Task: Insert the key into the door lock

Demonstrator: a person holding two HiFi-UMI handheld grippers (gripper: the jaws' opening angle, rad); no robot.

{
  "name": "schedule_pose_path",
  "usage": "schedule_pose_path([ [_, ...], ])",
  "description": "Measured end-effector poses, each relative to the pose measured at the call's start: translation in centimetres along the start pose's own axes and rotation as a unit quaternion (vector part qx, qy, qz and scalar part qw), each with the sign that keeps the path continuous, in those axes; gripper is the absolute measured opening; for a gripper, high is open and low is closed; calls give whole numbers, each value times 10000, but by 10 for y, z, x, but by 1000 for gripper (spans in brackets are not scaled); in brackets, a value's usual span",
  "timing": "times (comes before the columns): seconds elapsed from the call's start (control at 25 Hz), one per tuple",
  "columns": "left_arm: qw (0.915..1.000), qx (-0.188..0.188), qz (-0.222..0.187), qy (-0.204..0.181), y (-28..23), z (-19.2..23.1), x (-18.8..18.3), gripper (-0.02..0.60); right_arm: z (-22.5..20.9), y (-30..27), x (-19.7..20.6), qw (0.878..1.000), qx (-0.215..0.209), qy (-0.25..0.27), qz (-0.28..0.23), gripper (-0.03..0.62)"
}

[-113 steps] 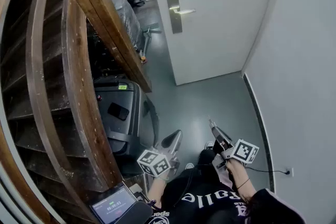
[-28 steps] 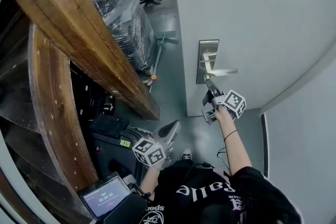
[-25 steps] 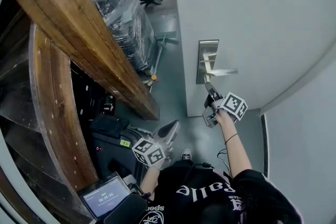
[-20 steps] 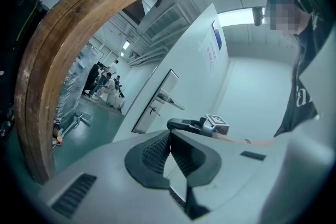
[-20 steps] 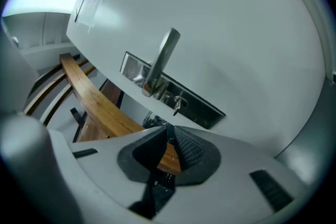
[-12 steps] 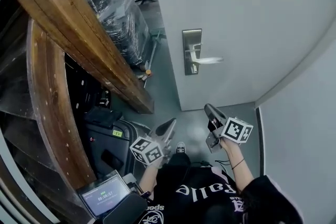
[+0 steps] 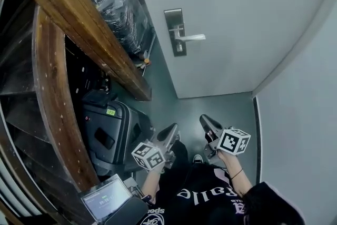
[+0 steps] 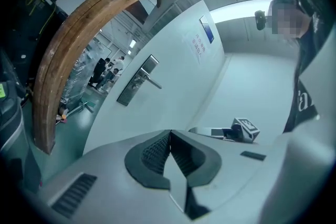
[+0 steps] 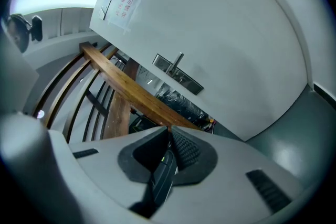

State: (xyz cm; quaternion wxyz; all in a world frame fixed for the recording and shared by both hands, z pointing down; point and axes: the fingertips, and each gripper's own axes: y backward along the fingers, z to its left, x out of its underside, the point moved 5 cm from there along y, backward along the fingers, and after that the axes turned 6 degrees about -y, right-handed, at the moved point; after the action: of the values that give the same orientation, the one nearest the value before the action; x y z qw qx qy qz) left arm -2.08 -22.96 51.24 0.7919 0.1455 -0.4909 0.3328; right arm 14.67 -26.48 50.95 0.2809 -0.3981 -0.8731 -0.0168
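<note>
Both claws hang low at 6 o'clock in the head view, by the person's torso and well apart from the door. The left claw is pinched closed with nothing in it. The right claw is clamped on a dark slim thing, looks like the key. The door lock is up at 12 o'clock, and the wooden stair rail runs past at 10 o'clock.

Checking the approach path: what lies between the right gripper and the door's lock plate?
Head view: nothing stands between the right gripper, shut on a dark object, and the lock plate, only bare floor and the door.
</note>
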Motion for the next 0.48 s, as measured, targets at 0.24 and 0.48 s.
schedule_pose_path([
  [0.24,9994,-242,235,35,45,-43,31,6,8,39,45,9989,-74,107,449,34],
  [0.48,9986,-527,6,-46,85,-42,34,5,10,61,81,9981,-94,83,606,34],
])
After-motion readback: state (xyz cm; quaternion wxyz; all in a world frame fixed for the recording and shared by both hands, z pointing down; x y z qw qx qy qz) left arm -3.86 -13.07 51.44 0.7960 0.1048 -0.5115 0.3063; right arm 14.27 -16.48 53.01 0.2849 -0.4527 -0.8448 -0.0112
